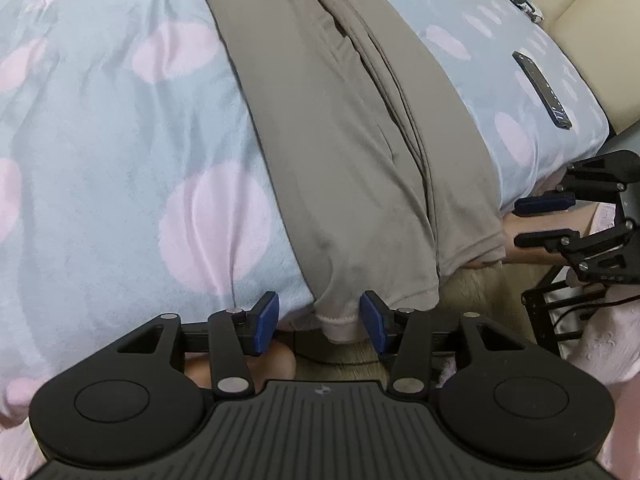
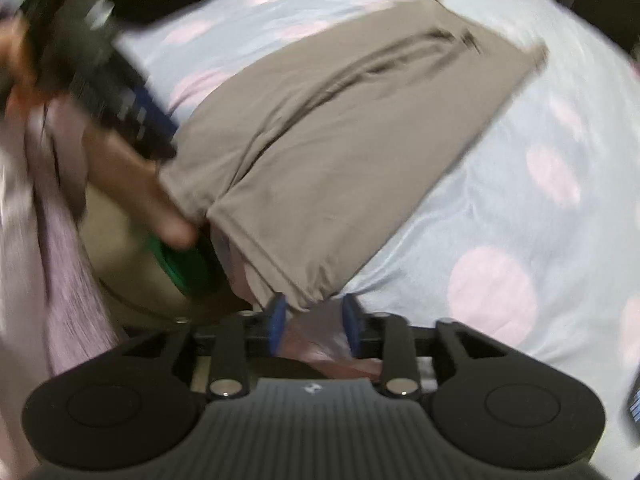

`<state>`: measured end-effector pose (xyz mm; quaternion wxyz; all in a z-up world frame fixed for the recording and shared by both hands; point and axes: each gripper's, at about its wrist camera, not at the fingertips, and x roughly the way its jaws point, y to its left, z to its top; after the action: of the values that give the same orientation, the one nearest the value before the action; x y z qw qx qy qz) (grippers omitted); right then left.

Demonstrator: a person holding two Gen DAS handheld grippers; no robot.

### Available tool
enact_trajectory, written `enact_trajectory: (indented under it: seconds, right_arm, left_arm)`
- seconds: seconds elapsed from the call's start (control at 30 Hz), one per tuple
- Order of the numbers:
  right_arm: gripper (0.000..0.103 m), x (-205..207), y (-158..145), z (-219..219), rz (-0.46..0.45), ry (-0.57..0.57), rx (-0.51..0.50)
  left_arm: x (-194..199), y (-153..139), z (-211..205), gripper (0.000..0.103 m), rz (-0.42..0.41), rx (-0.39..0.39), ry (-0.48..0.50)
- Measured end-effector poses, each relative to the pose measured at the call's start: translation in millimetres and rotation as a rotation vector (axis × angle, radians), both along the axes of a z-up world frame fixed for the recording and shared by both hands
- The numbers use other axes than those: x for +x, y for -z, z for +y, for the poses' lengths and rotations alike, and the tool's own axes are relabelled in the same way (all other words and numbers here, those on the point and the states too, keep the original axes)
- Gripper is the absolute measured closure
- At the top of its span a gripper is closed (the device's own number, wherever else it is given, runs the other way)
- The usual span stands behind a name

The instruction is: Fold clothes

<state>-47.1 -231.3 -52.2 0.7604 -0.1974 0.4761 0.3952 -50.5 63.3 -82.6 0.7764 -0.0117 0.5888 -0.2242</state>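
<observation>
A long taupe-grey garment of soft knit fabric (image 1: pixel 352 152), seemingly trousers laid leg over leg, lies stretched along a bed covered by a pale blue fleece blanket with pink dots (image 1: pixel 120 160). Its hemmed near end hangs slightly over the bed's edge, toward the person.

The left gripper (image 1: pixel 320 322) sits at that edge with its blue-padded jaws spread wide on either side of one hem corner, not closed on it. The right gripper (image 2: pixel 314 320) is at the other hem corner, jaws likewise parted with cloth just at their mouth; the right wrist view is blurred, so whether a pad touches the fabric cannot be told. In the left wrist view the right gripper appears at the right, beside the bed's edge, jaws apart.

As a judgement, the lengthwise fold looks done and the piece is smoothed flat; what remains is gripping both hem corners and carrying them up toward the far end, probably more than once, to make a compact stack. A dark slim remote control (image 1: pixel 542 88) lies on the blanket, well apart from the garment.
</observation>
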Motion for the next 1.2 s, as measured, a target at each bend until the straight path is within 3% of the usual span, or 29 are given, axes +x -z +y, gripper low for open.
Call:
enact_trajectory:
  seconds: [0.17,0.27,0.47,0.53,0.57,0.6,0.7,0.8,1.03,1.2]
  right_arm:
    - [0.068,33,16,-13,0.250,0.247,0.148]
    - [0.068,44,26,-20,0.332,0.337,0.203]
    - [0.071,49,46,-14,0.452,0.411,0.247]
    - [0.091,49,48,-9,0.461,0.404,0.254]
    - [0.092,49,46,-8,0.460,0.403,0.261]
    - [0.094,49,45,-7,0.457,0.404,0.266]
    - [0.096,47,38,-14,0.463,0.411,0.291]
    - [0.096,44,29,-20,0.482,0.402,0.321]
    - [0.096,52,-11,-35,0.509,0.364,0.478]
    - [0.097,73,-48,-44,0.479,0.355,0.562]
  left_arm:
    - [-2,0,-1,0.050,-0.001,-0.027,-0.009]
    - [-2,0,-2,0.051,0.000,-0.040,-0.019]
    - [-2,3,-9,0.050,-0.010,-0.037,-0.056]
    - [-5,2,-15,0.060,-0.033,-0.021,-0.041]
    - [-7,1,-17,0.075,-0.049,-0.011,-0.030]
    - [-8,0,-18,0.082,-0.061,0.000,-0.023]
    - [-8,-2,-18,0.095,-0.071,-0.004,-0.010]
    - [-8,-9,-15,0.098,-0.059,-0.032,0.007]
    - [1,-44,3,0.098,-0.030,-0.207,0.012]
    - [22,-78,17,0.098,-0.059,-0.294,0.000]
